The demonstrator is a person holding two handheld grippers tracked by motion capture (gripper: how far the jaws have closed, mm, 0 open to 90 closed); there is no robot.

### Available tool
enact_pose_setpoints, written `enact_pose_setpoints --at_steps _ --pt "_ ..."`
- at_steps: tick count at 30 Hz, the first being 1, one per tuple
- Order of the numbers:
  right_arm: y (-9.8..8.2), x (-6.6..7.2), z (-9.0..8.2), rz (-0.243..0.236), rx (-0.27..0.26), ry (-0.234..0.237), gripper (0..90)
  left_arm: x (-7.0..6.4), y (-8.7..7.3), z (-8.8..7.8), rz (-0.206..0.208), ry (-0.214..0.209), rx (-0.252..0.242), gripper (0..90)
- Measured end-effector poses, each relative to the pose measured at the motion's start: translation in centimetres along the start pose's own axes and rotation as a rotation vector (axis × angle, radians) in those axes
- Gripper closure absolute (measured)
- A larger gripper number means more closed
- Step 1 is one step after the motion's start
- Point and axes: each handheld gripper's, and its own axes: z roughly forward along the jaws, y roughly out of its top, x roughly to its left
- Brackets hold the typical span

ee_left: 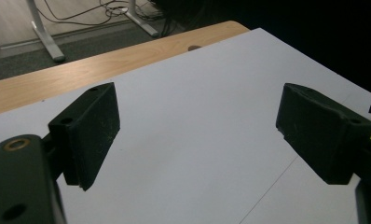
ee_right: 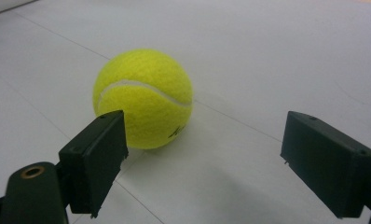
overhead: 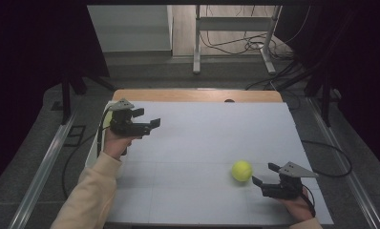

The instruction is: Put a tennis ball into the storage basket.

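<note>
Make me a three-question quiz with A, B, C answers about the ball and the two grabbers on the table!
1. Where is the ball?
A. Just ahead of the right gripper
B. Between the left gripper's jaws
C. On the floor

2. What colour is the ball?
A. Red
B. Yellow-green
C. Blue

3. How do the right gripper's jaws stand?
A. Shut on the ball
B. Shut with nothing inside
C. Open, with the ball not gripped

Answers: 1 A, the ball lies on the white table close in front of that gripper. 2 B, it is a yellow-green tennis ball. 3 C, the right gripper view shows the jaws wide apart and the ball beyond them.
</note>
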Motion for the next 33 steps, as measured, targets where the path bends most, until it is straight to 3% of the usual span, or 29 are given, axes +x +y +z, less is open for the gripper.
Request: enact_pose_setpoints --at_steps 17,33 --pt "-0.1 0.0 -0.2 0.000 -0.006 0.002 14.7 -1.9 -0.1 1.8 0.031 -0.062 0.024 14.0" --pt "0.2 -0.1 0.0 0.007 -0.014 0.006 14.7 -4.6 0.0 4.8 0.087 -0.152 0.058 14.0"
